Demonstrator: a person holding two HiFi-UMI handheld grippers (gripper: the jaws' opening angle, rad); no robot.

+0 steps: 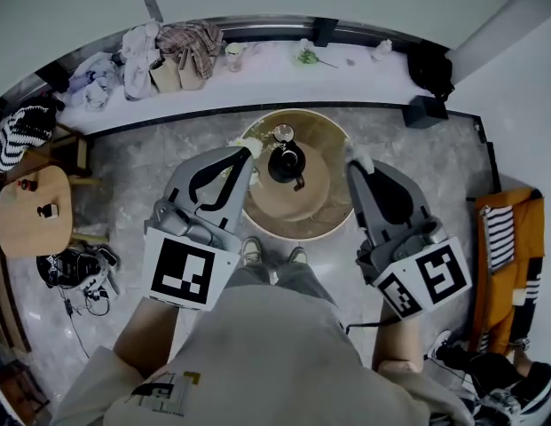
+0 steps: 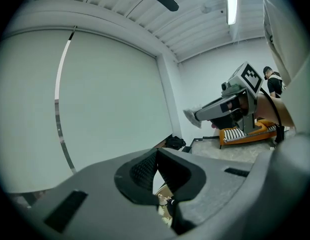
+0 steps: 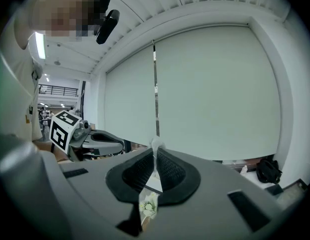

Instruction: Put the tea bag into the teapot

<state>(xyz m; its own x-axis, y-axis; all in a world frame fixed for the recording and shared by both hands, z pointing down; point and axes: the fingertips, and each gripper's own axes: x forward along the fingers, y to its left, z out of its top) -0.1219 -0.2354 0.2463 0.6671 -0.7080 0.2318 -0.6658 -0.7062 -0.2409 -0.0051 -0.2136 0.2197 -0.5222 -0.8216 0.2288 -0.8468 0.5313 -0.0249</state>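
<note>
The right tool is clenched on the tea bag; its two pads meet on a thin white sliver. The left tool is clenched too, and nothing shows between its pads. Both point forward and slightly down over the round tabletop, one at each side of it.

The black teapot stands between the two tips, to the left of the right tool's tip and level with it. The left tool's tip is nearer the pot, but the right carries the bag, so the coming move is probably a sideways carry to the left, then a lowering over the pot's mouth. Whether a lid is on, I cannot tell. A projection, spout or handle, points back toward the person.

The bag's long axis runs along the pad seam and it sticks out past the tips.
</note>
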